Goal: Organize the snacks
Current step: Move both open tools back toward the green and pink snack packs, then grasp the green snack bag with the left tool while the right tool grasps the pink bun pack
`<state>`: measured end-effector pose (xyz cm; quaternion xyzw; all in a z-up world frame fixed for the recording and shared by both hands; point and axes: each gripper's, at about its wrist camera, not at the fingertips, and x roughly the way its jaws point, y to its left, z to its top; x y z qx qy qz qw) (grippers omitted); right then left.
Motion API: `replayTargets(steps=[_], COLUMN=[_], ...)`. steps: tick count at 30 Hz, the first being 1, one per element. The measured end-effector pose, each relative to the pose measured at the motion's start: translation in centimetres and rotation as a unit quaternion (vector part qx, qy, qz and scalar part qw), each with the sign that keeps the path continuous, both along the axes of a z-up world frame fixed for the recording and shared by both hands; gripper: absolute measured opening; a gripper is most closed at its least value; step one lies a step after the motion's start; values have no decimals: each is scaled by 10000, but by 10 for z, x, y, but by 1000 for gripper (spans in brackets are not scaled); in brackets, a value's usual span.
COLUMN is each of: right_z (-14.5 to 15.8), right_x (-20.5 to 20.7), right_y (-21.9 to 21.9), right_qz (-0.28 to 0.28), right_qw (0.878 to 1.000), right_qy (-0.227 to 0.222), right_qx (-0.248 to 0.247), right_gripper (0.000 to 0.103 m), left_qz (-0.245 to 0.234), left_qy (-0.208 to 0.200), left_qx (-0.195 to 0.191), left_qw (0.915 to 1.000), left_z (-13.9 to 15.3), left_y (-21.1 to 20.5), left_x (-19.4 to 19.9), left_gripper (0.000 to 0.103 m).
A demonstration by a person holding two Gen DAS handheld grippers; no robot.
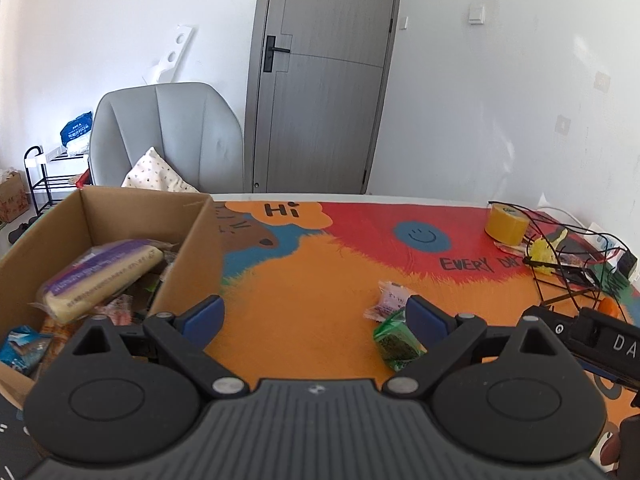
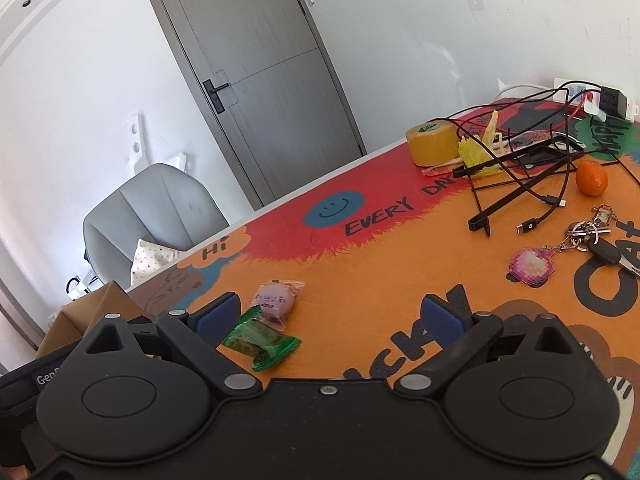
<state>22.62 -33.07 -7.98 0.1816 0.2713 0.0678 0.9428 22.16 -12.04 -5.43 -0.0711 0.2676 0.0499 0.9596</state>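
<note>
- left gripper [image 1: 314, 320], black with blue pads, sits at the bottom of the left wrist view with its jaws spread wide and nothing between them, hovering over the bright orange and red cartoon tablecloth [image 1: 320, 280]
- right gripper [image 2: 332, 320] is the same deal in the right wrist view: jaws wide apart, holding nothing, over the orange part of the cloth
- open brown cardboard box [image 1: 192, 240] fills the left side of the left wrist view; inside it there's a long clear-wrapped pale cake bar with a purple label [image 1: 100, 276] lying tilted on top of other packets, plus a small blue packet [image 1: 24, 350] at the lower left
- two snacks are out on the cloth: a small green crinkly wrapped snack [image 2: 260, 340] just beside the right gripper's left blue pad [image 2: 218, 314], and a round pink pastry in clear wrap [image 2: 276, 300] touching it on the far side
- in the left wrist view those same two sit right of centre, the green one partly hidden behind the right blue pad [image 1: 426, 318]
- upper right of the right wrist view is clutter: a roll of yellow-brown tape [image 2: 432, 146], a tangle of black cables [image 2: 520, 184], an orange fruit [image 2: 591, 178], and a bunch of keys with a pink pixel keychain [image 2: 532, 266]
- grey upholstered chair [image 1: 168, 132] and grey door [image 1: 324, 80] sit behind the table
</note>
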Motion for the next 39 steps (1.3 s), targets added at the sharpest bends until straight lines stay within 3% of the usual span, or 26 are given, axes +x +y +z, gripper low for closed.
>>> replayTargets(steps=[21, 27, 30, 33, 39], right_z=[-35, -41, -42, -41, -36], right_x=[37, 47, 51, 55, 64], right_y=[-27, -23, -18, -9, 10], right_qz=[-33, 24, 78, 153, 288], right_qw=[9988, 9984, 9982, 9981, 9979], right_qy=[472, 538, 569, 581, 569], right_qx=[136, 172, 178, 143, 99], right_gripper=[98, 98, 97, 95, 92], left_qz=[-314, -354, -487, -484, -361], left_qy=[475, 628, 689, 645, 377], left_qx=[239, 133, -36, -194, -156], left_qw=[9981, 9973, 9964, 9966, 9985], left_z=[-44, -55, -60, -57, -40], left_y=[-47, -47, -43, -37, -21], left_x=[51, 63, 67, 67, 64], left_gripper=[93, 75, 42, 27, 25])
